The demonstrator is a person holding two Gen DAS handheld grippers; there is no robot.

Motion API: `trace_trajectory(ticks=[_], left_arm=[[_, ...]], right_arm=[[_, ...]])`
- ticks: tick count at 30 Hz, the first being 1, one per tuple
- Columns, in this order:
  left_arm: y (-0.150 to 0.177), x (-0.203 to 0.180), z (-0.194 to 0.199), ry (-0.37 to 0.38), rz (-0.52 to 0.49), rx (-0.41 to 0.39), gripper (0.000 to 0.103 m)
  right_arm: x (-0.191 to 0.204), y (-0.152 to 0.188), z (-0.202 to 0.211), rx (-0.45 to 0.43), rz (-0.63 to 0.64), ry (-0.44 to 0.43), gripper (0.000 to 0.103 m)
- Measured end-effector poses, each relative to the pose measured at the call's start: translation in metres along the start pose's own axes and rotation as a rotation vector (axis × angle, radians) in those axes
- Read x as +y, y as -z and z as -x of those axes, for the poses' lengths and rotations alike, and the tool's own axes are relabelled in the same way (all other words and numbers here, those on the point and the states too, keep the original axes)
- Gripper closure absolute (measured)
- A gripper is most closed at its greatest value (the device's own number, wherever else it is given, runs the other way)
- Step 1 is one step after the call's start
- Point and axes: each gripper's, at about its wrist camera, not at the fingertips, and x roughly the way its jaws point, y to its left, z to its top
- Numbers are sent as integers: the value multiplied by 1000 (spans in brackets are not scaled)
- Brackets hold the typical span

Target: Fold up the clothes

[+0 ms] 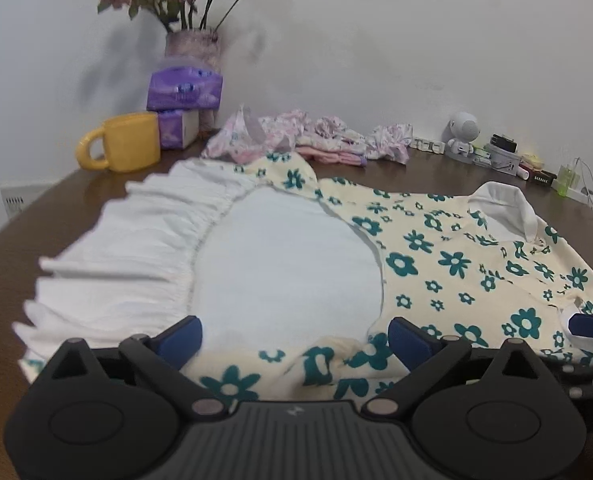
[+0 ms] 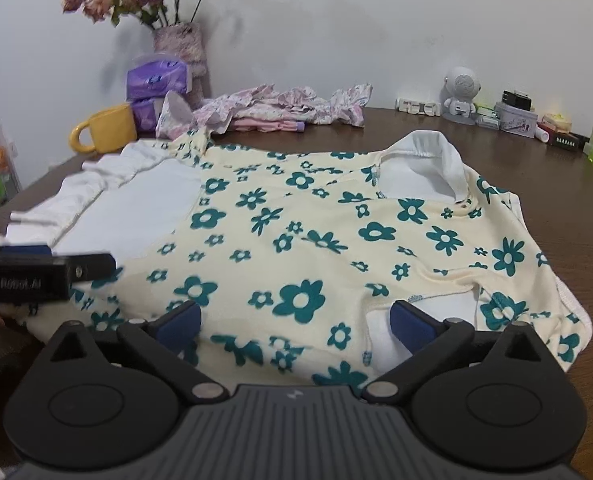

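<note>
Dress (image 1: 436, 248) lay flat mid-table (image 1: 76, 188), white ruffle hem left, collar far right. Left gripper (image 1: 294, 334) and right gripper (image 2: 295, 322) sat wide open, empty, over its near edge. Bare table far right.

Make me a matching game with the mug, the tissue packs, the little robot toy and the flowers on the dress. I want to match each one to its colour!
Things:
1. mug
2. tissue packs
3. robot toy
4. flowers on the dress

Colours:
A. white
B. teal
C. yellow
D. purple

Pairs: 1-C, 2-D, 3-A, 4-B
</note>
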Motion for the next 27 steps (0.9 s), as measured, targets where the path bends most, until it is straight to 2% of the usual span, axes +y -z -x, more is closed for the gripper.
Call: trace_trajectory(ticks=[5, 9, 27], left_arm=[[-12, 1, 21, 21, 47, -6, 3], [-9, -3, 33, 69, 58, 12, 3], [8, -6, 53, 41, 70, 35, 3]], right_arm=[[16, -10, 18, 15, 59, 5, 0], [27, -11, 29, 15, 98, 59, 0], [19, 5, 49, 33, 19, 62, 0]])
